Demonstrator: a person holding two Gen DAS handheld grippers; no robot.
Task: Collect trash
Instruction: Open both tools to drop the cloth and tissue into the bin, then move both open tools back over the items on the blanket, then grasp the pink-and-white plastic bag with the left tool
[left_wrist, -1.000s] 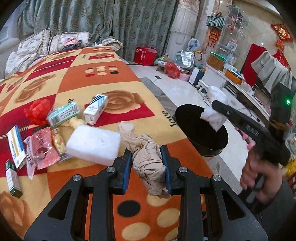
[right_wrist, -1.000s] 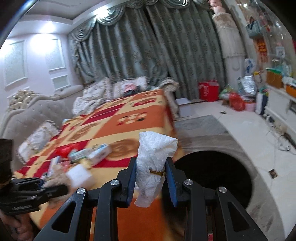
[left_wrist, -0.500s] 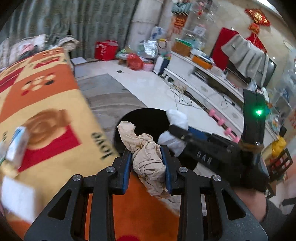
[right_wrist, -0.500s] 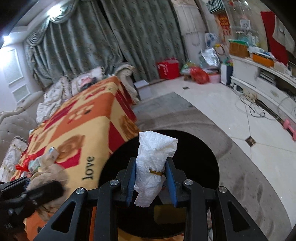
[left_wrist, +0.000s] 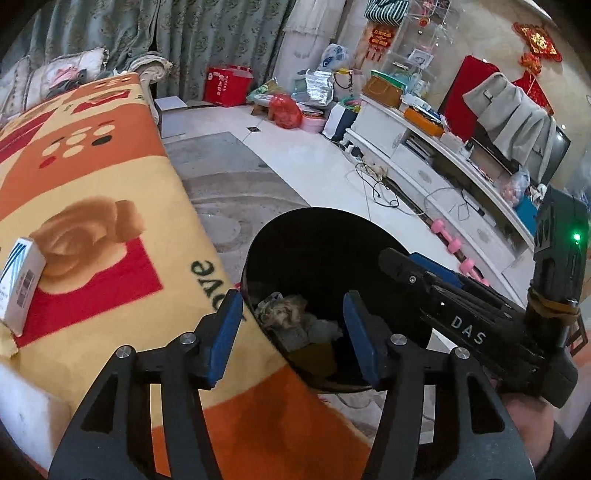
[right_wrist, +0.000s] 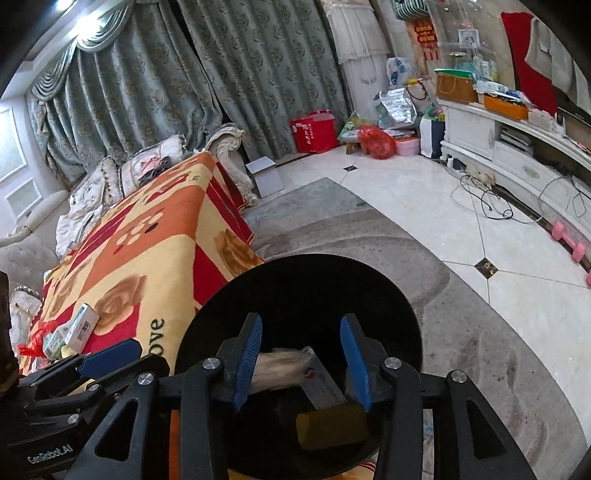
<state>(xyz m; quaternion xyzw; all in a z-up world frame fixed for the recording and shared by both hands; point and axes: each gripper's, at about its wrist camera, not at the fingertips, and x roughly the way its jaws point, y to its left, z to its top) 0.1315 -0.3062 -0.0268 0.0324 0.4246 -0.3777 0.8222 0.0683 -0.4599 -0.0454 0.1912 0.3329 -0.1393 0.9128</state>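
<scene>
We see the left gripper (left_wrist: 291, 334) and right gripper (right_wrist: 301, 360) above the black bin (left_wrist: 280, 236), jaws opening, nothing pinched; crumpled trash (left_wrist: 284, 314) lies inside the bin, blanket (left_wrist: 92, 184) at nine o'clock.

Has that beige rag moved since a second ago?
Yes. The beige rag has left the left gripper, whose jaws are opening empty, and lies down inside the black bin beside the blanket.
</scene>
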